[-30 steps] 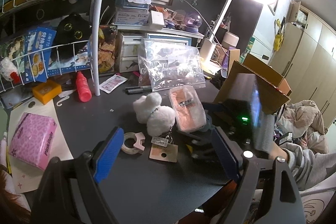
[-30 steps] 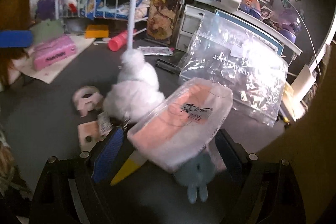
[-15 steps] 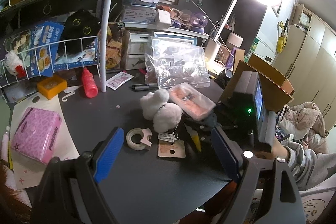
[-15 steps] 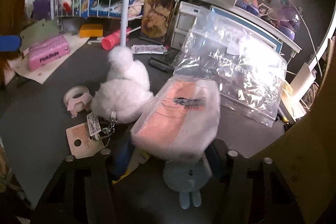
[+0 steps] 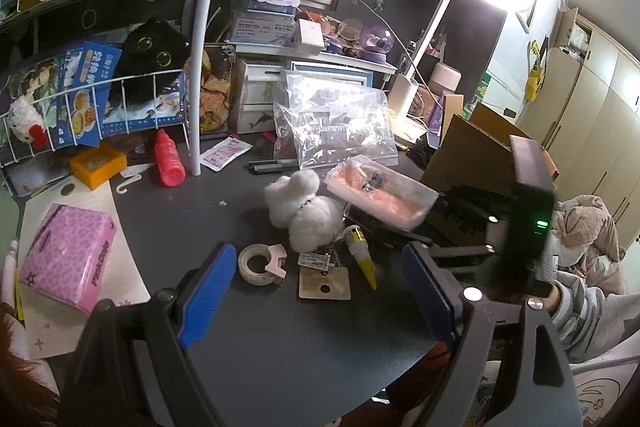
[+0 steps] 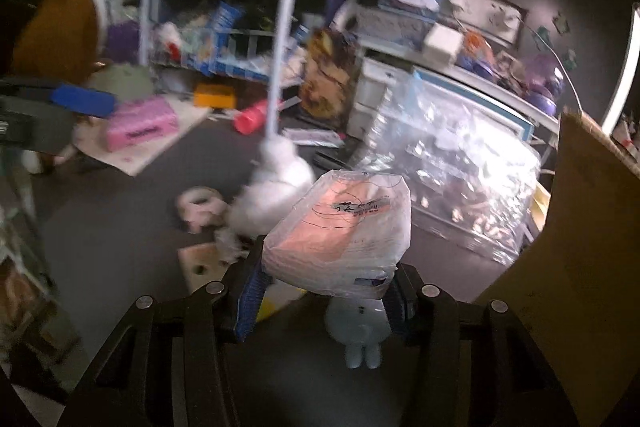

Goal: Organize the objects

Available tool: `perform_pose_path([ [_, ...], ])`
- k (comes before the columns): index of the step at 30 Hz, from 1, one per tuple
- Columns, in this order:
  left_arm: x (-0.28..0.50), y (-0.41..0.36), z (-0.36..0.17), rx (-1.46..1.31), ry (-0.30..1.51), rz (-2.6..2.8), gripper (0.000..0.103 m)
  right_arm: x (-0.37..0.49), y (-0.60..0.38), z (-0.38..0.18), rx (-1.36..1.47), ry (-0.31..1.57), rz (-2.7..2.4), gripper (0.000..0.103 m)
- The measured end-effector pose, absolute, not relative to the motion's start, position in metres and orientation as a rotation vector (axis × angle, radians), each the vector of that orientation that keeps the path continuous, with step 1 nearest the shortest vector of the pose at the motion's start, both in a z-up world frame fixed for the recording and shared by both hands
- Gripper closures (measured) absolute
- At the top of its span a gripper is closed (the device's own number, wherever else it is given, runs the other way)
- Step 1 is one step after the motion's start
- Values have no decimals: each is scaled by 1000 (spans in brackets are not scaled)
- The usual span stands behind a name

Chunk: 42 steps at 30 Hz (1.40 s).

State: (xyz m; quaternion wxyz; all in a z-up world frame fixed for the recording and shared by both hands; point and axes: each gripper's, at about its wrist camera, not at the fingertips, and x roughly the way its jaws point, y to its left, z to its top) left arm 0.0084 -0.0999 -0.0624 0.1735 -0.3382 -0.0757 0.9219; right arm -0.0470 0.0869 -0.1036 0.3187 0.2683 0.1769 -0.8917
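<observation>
Since the earlier frame, the right gripper (image 6: 322,297) has closed its jaws onto the pink packet (image 6: 340,239) and lifted it clear of the bench (image 5: 280,343). Left gripper (image 5: 316,291) hangs with jaws apart, empty. Step: carry. Next, judged: a steady swing toward the cardboard box (image 6: 576,227), likely its destination.

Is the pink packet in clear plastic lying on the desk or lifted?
Lifted: the pink packet sits between the right gripper fingers, above the desk.
</observation>
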Motion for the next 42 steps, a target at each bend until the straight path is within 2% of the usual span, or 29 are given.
perform_pose_path([
  [8,18,-116,-58,-943,-249,2660,20,-5,67,-95,629,370,-2006,56],
  [16,16,-119,-74,-1004,-270,2657,20,-20,46,-143,873,383,-1868,55],
  [17,16,-120,-79,-1018,-277,2653,20,-21,46,-147,889,400,-1878,54],
  [19,14,-120,-85,-1040,-285,2646,20,-22,47,-150,896,440,-1899,39],
  [21,13,-119,-90,-1057,-291,2639,20,-20,47,-152,876,496,-1938,30],
  [24,12,-118,-94,-1064,-299,2629,20,-13,46,-152,834,591,-1985,29],
  [29,10,-116,-93,-1061,-293,2622,20,-2,38,-150,788,629,-1987,29],
  [33,10,-116,-92,-1062,-293,2623,20,2,30,-155,767,677,-2015,32],
  [40,10,-118,-95,-1079,-298,2623,20,-5,31,-156,805,631,-1989,55],
  [42,10,-116,-96,-1085,-296,2614,20,-5,32,-156,804,629,-1989,58],
])
